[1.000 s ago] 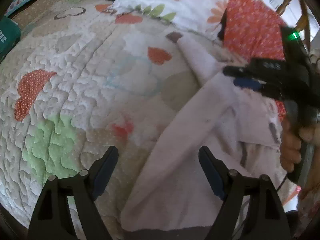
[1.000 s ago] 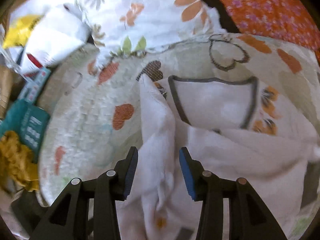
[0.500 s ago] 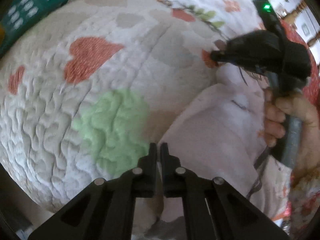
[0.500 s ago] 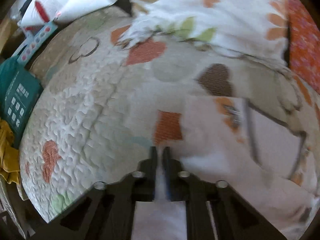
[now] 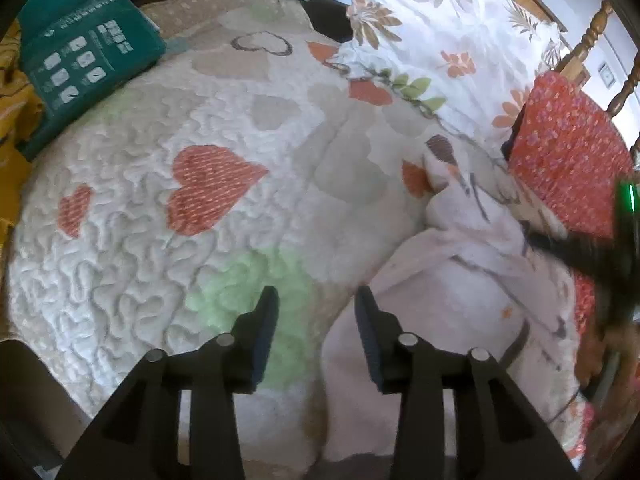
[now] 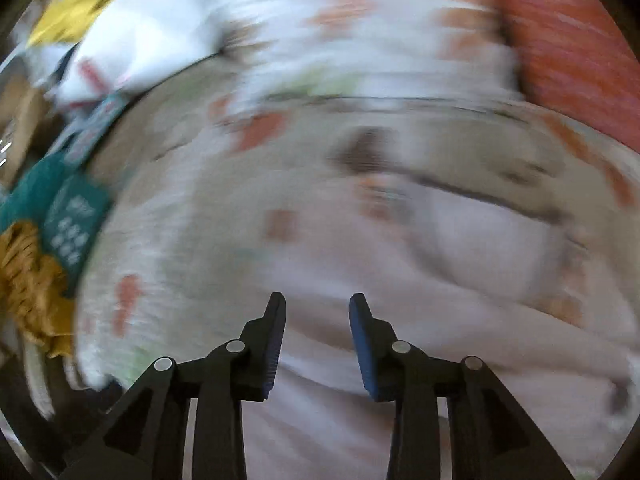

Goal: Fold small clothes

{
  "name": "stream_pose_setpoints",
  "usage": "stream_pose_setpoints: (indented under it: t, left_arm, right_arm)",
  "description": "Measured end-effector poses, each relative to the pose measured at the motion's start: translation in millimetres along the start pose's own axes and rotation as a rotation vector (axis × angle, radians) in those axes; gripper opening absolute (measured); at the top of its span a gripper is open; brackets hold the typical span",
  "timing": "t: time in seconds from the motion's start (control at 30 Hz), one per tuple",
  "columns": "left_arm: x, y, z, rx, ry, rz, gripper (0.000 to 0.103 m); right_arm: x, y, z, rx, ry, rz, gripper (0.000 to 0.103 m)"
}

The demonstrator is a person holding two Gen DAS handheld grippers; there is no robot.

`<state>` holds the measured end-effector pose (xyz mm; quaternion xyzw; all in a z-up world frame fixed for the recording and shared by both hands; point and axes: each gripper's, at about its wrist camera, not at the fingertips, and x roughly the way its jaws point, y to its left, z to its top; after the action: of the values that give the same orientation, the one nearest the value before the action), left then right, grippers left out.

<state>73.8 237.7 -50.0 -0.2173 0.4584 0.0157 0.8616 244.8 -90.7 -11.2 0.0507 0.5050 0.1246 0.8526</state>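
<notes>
A small white garment with grey trim and orange prints lies rumpled on the heart-patterned quilt, at the right in the left wrist view. My left gripper is open and empty, over the quilt at the garment's left edge. The right gripper shows there as a dark blur over the garment's right side. In the blurred right wrist view, my right gripper is open and empty just above the garment.
A teal box and yellow fabric lie at the quilt's far left. A floral pillow and an orange patterned cushion stand at the back right, before a wooden headboard.
Both grippers were shut on the garment half a second ago and have opened and let go. The right wrist view is swinging fast. The left gripper has pulled back.
</notes>
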Motion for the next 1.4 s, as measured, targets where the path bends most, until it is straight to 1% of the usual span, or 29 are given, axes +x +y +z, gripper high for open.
stream_pose_setpoints:
  t: [0.07,0.13,0.2,0.23,0.3,0.37,0.43,0.5,0.57,0.6,0.63,0.67,0.7,0.77,0.8,0.9,0.97,1.1,1.2,1.27,1.33,1.37,1.4]
  left_arm:
    - [11.0,-8.6,18.4,-0.003,0.021,-0.032,0.052]
    - [27.9,-19.9,34.2,-0.005,0.049,-0.049,0.055]
    - [49.4,-37.8,49.4,0.008,0.075,-0.065,0.06]
    - [64.0,-47.6,58.1,0.001,0.092,-0.095,0.06]
    - [84.9,-60.5,68.2,-0.012,0.118,-0.123,0.062]
    - [111.7,-76.3,81.6,-0.017,0.13,-0.122,0.063]
    - [129.5,-88.2,89.7,-0.005,0.144,-0.127,0.066]
    - [146.7,-102.8,94.8,0.021,0.157,-0.133,0.068]
    - [161.8,-121.0,94.0,0.077,0.184,-0.125,0.068]
    - [166.1,-128.7,93.1,0.111,0.19,-0.099,0.06]
    - [166.5,-140.1,90.9,0.17,0.181,-0.047,0.041]
    - [166.7,-145.1,89.8,0.192,0.194,-0.047,0.009]
    - [164.0,-147.7,90.8,0.183,0.204,-0.058,0.008]
    - [150.3,-146.1,98.6,0.176,0.148,-0.047,0.008]
    - [145.2,-141.9,103.6,0.156,0.134,-0.048,0.008]
    - [144.8,-124.4,115.3,0.103,0.126,-0.023,0.008]
    - [149.0,-113.6,115.3,0.077,0.135,-0.011,0.008]
    - [154.8,-101.8,115.0,0.043,0.157,-0.033,0.008]
    - [150.6,-90.9,114.9,0.002,0.152,-0.095,0.011]
    - [143.0,-93.1,112.4,0.032,0.144,-0.1,0.014]
    - [129.0,-97.7,110.2,0.085,0.098,-0.066,0.015]
    - [121.8,-98.4,108.7,0.107,0.082,-0.064,0.023]
    - [117.2,-97.3,107.3,0.114,0.08,-0.077,0.038]
  right_arm:
    - [-23.8,-59.4,-24.3,0.084,-0.018,-0.075,0.037]
    - [-44.9,-106.4,-45.4,0.17,-0.045,-0.101,0.04]
    - [-66.1,-151.7,-70.0,0.28,-0.086,-0.112,0.043]
    - [-75.5,-173.2,-83.0,0.34,-0.109,-0.107,0.044]
    - [-86.8,-203.7,-99.1,0.416,-0.145,-0.086,0.048]
    - [-93.3,-228.0,-111.9,0.489,-0.169,-0.079,0.05]
    - [-96.8,-253.7,-118.2,0.567,-0.178,-0.014,0.05]
    - [-96.7,-262.2,-118.7,0.594,-0.187,0.005,0.05]
    - [-97.0,-267.9,-120.5,0.594,-0.192,-0.015,0.05]
    - [-95.1,-268.5,-120.6,0.591,-0.187,-0.028,0.05]
    - [-93.7,-270.1,-120.0,0.588,-0.181,-0.031,0.05]
    - [-93.3,-270.3,-120.6,0.582,-0.18,-0.031,0.05]
    - [-92.6,-270.2,-120.2,0.575,-0.18,-0.037,0.05]
    - [-92.3,-268.5,-119.8,0.554,-0.183,-0.056,0.05]
    - [-93.5,-267.4,-119.7,0.542,-0.188,-0.058,0.05]
    - [-96.1,-260.0,-116.7,0.505,-0.2,-0.062,0.05]
    - [-94.8,-256.1,-114.1,0.477,-0.198,-0.073,0.05]
    - [-90.6,-247.7,-112.1,0.434,-0.187,-0.103,0.05]
    - [-88.9,-244.2,-111.9,0.421,-0.181,-0.092,0.051]
    - [-87.8,-241.4,-112.5,0.415,-0.179,-0.079,0.055]
    - [-87.6,-239.3,-112.4,0.409,-0.179,-0.081,0.056]
    - [-87.5,-238.4,-112.0,0.409,-0.179,-0.076,0.056]
    - [-87.4,-237.7,-111.7,0.412,-0.179,-0.072,0.057]
